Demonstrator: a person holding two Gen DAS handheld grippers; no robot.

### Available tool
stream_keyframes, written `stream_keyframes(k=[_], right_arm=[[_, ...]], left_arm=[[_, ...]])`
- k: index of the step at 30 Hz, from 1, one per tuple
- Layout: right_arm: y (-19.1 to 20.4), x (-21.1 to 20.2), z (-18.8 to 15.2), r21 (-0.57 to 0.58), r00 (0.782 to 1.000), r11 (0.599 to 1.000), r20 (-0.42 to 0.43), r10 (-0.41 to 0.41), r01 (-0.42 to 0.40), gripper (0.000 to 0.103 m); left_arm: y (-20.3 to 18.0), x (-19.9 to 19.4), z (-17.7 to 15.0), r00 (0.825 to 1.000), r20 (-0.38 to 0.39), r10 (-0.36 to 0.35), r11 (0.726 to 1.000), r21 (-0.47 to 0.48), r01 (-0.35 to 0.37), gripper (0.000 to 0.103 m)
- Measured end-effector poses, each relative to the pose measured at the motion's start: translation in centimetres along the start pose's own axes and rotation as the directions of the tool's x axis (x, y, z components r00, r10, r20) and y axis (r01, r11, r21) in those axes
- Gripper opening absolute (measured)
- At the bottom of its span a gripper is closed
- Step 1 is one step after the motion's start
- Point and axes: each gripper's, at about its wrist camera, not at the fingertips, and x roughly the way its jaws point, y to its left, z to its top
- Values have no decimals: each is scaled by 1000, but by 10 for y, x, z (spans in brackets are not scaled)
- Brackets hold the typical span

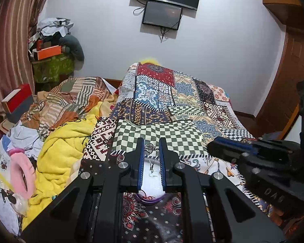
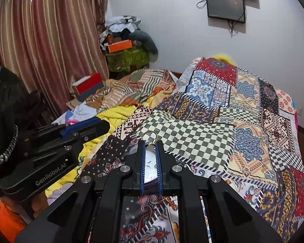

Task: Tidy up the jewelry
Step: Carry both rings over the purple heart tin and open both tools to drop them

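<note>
Left gripper, left wrist view: my two blue-padded fingers stood a narrow gap apart at the centre of the frame, and a small silver earring sat between their tips; I could not tell whether the pads actually touched it. Below the tips lay a white dish with a purple rim, resting on the patchwork bedspread; thin wire hooks showed on its white face. At 3 o'clock my right gripper entered from the side, with a gold ring at its tip, over the green checked patch. At 9 o'clock lay a yellow blanket, and at 12 o'clock two dark screens hung on the wall.

Right gripper, right wrist view: my fingers were pressed nearly together and pinched the gold ring, whose loop stood upright above the tips at the centre. Behind the fingers the white dish lay on the bedspread, with small pieces on it too tiny to identify. At 9 o'clock my left gripper reached in, a thin wire piece dangling from its tip. At 10 o'clock hung a striped curtain.
</note>
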Motion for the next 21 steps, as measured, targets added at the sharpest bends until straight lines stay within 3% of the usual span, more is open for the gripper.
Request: stream_keyframes(k=[6, 13, 21], right_arm=[[-1, 39, -7, -7, 996, 1000, -84, 16, -17, 9], [-6, 86, -27, -9, 974, 999, -225, 39, -42, 9], [-8, 97, -34, -15, 964, 998, -260, 59, -65, 9]], left_arm=[[11, 29, -6, 998, -58, -19, 1000, -18, 18, 12], [17, 68, -11, 987, -152, -61, 998, -38, 56, 12], [19, 94, -19, 975, -215, -56, 998, -36, 49, 12]])
